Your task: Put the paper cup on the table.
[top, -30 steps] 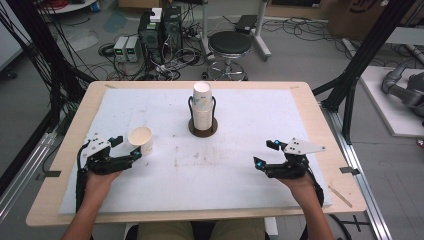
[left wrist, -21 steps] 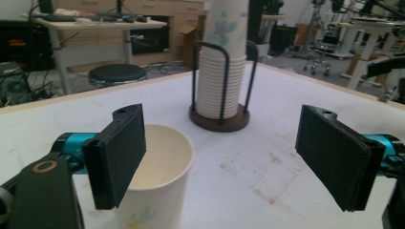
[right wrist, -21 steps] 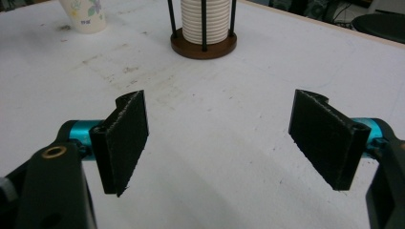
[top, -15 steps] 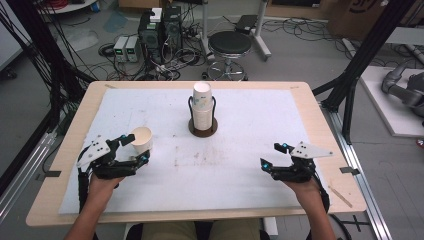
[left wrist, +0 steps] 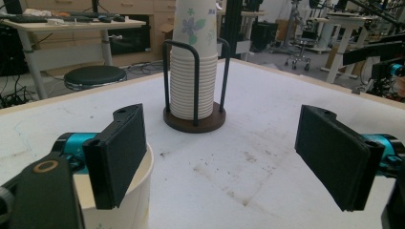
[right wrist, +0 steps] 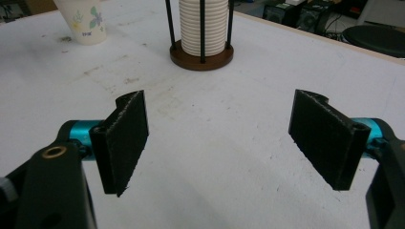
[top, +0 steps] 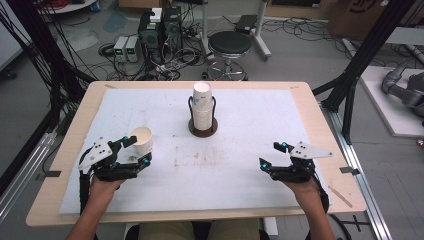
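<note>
Step in hand, by the look of it: single paper cup already off the stack, standing upright near the left edge of the table, roughly midway front to back. Looks like release/retreat, or a pause before re-gripping; hard to call.

Left gripper right at the cup. Jaws spread wide. In the left gripper view one pad hard up against or over the cup's rim, the other pad well clear on the far side with bare mat between. Nothing pinched, cup resting on its own base. Contact on the near pad: possible, cannot confirm.

Right gripper near the front right of the table, jaws spread just as wide, nothing between them but stained white mat. Idle.

Cup stack in its wire holder, centre of the table toward the far edge, well apart from both grippers.

Next move, if placing is done: back the left gripper straight off without clipping the rim, light cup, tips easily. If another cup is wanted: approach the stack from above, grip the top cup only.
</note>
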